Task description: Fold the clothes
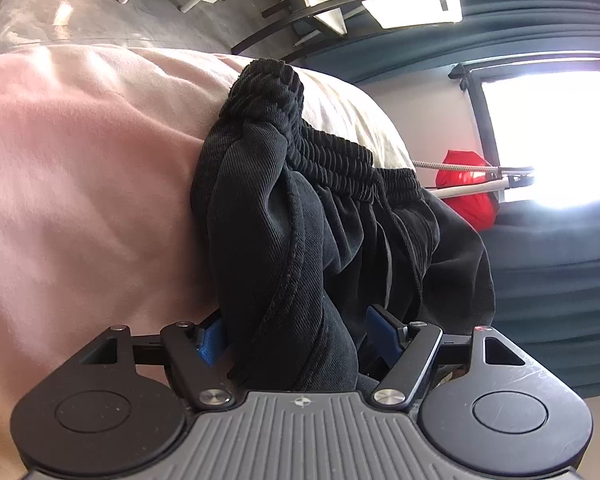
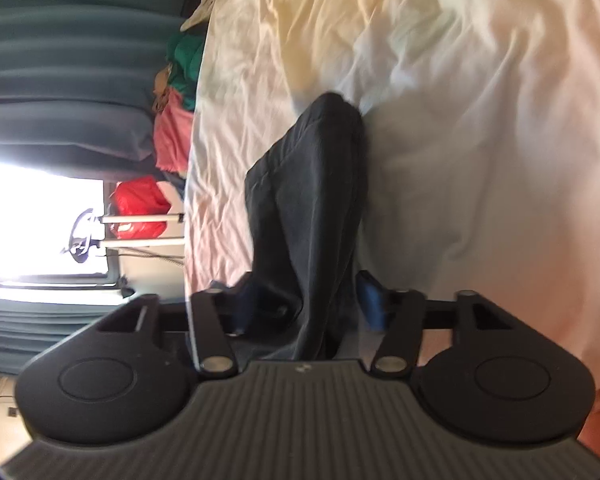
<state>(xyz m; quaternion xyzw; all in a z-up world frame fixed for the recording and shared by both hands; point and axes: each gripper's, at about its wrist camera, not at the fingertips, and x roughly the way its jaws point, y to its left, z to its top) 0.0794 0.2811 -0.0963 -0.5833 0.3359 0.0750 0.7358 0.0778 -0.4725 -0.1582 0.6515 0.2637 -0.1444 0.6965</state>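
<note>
Left claw (image 1: 296, 340) and right claw (image 2: 300, 304) each grip bunched black trousers (image 1: 300, 208) over the bed (image 1: 80, 168). Waistband crumpled, no neat fold visible; folding looks unfinished.

Place: a bedroom in a home.
Bed (image 2: 480, 140): wide, spread with a rumpled pale pink and cream sheet.
Window (image 1: 560, 128): bright daylight, flanked by dark teal curtains (image 1: 552, 280).
Clutter: loose clothes in green, pink and tan heaped beside the bed (image 2: 178, 92); a red bag (image 1: 466, 190) near the window.
Ceiling: light fixture (image 1: 412, 8).
</note>
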